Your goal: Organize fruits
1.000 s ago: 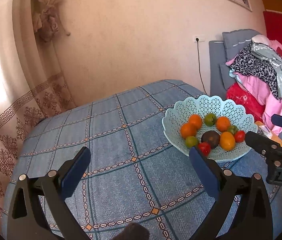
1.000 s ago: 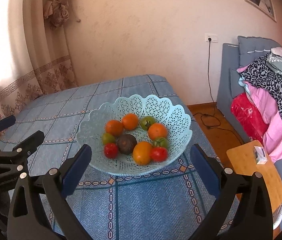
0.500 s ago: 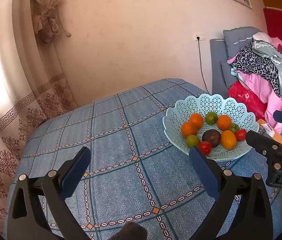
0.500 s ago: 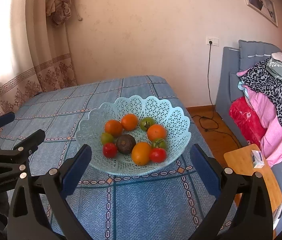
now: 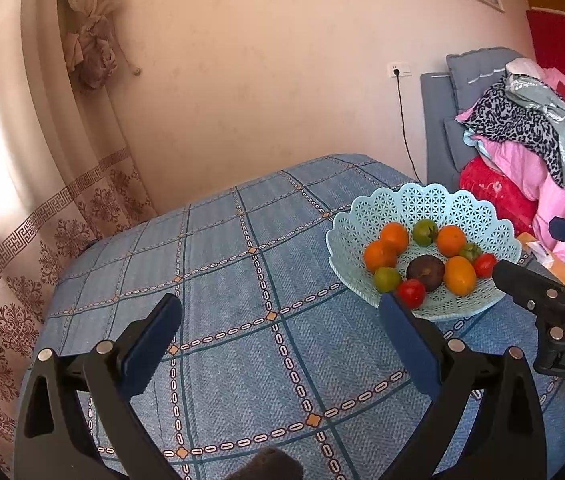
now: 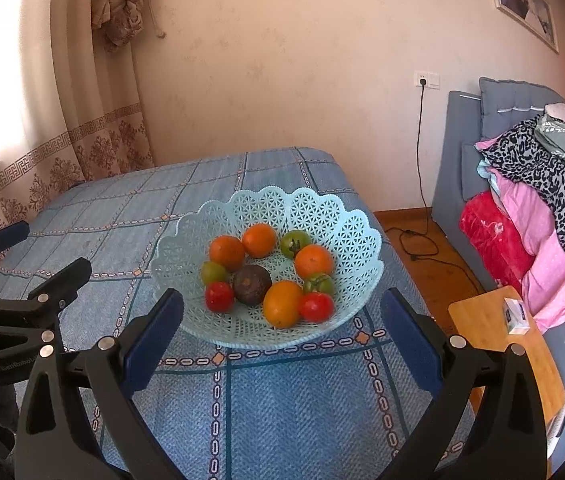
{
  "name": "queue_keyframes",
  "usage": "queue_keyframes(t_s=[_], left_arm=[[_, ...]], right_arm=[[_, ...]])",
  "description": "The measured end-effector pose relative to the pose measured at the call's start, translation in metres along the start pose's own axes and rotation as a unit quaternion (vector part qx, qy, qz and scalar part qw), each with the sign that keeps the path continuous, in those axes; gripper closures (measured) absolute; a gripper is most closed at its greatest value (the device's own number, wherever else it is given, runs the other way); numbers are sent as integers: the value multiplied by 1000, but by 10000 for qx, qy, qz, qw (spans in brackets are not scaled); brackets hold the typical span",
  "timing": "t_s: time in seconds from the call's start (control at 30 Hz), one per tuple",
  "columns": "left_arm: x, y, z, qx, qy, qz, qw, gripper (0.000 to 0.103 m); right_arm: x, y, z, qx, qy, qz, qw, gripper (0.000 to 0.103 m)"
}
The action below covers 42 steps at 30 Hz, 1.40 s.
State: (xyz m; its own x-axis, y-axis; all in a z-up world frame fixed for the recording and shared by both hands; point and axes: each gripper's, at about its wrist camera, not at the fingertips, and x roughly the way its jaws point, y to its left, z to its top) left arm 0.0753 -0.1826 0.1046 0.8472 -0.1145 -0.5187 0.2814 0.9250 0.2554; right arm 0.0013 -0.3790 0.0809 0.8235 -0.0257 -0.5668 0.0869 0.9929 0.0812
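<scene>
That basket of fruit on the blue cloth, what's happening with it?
A person holds a two-finger gripper in each hand, and both are open and empty. The right gripper faces the pale blue basket head-on; the left gripper points at bare tablecloth beside it. All the fruit, oranges, tomatoes and one dark fruit, sits in the basket, ungrasped.

A: What's your surface?
B: You've got a table under a blue checked cloth (image 6: 282, 400).
A: What's sitting on it?
B: Just your light blue lattice basket (image 6: 346, 240), near the right edge, fruit inside.
</scene>
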Motion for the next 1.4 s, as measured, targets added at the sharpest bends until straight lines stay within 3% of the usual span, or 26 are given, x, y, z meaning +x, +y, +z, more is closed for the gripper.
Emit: queue_keyframes(t_s=[1.4], left_arm=[[1,-16,-1,312,-85,-9,9995,5]], right_arm=[[3,-2,-1,4,44,-23,10000,3]])
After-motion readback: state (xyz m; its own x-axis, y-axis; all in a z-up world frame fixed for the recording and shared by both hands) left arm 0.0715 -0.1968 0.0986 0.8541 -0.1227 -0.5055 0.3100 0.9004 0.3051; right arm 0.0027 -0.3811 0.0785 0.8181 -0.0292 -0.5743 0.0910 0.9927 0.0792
